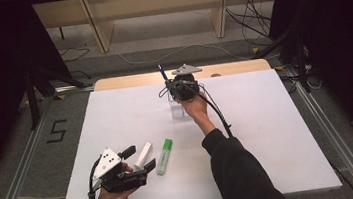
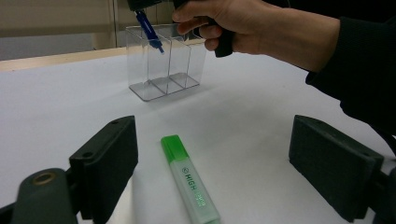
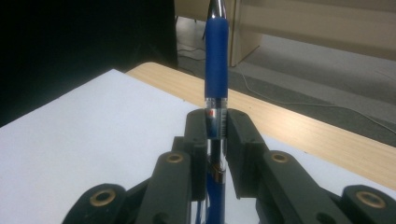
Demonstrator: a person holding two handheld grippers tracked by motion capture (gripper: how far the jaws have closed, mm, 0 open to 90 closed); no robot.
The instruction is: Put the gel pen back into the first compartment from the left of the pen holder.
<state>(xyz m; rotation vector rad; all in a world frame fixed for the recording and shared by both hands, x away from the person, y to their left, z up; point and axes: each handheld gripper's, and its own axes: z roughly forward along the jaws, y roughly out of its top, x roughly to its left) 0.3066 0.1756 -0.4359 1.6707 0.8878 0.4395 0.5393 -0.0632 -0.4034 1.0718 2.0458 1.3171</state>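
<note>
The blue pen (image 3: 216,70) is what you are working with, but start from the white table (image 1: 269,134) it will end up on. Toward the table's far edge stands the clear three-compartment organizer (image 2: 163,65), and your right gripper (image 1: 179,88) hangs right over it, jaws clamped on the pen's clear barrel. You likely hold it there so the pen can drop straight into a compartment. In the left gripper view the pen's long axis runs steeply, a little tilted, with its lower end already at the rim of the left compartment.

Your left gripper (image 1: 138,160) rests near the front edge with its jaws wide apart, gripping nothing. Between them lies the green highlighter (image 2: 189,179), cap pointing toward the organizer, probably next to go. A white marker (image 1: 143,155) lies just beside it.
</note>
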